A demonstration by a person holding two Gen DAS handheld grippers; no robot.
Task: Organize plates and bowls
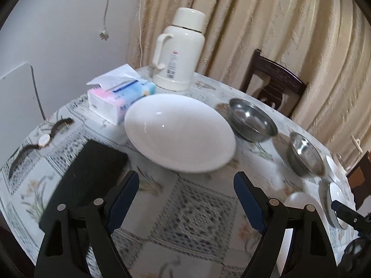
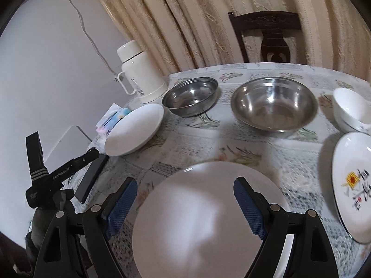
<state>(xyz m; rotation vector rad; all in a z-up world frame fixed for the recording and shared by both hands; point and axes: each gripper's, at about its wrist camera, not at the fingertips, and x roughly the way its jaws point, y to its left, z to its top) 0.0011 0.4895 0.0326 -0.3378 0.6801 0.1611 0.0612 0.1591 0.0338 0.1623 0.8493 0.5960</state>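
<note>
A plain white plate [image 1: 178, 132] lies on the table just ahead of my left gripper [image 1: 185, 199], which hangs open over bare tablecloth with nothing between its fingers. Two steel bowls [image 1: 252, 120] [image 1: 306, 154] stand to the plate's right. My right gripper [image 2: 185, 201] is open, its fingers either side of a second plain white plate [image 2: 208, 220] that lies on the table below them. Beyond it stand a large steel bowl [image 2: 274, 103], a shallower steel bowl [image 2: 191, 96], a white bowl [image 2: 351, 108] and a decorated plate [image 2: 352, 185]. The left gripper [image 2: 88, 156] shows at the left edge.
A white thermos jug [image 1: 178, 51], a tissue pack [image 1: 120, 95], a black phone [image 1: 88, 176] and a wristwatch [image 1: 44, 140] sit on the table's left and far side. A dark wooden chair [image 2: 271, 37] stands behind the table against the beige curtain [image 2: 185, 18].
</note>
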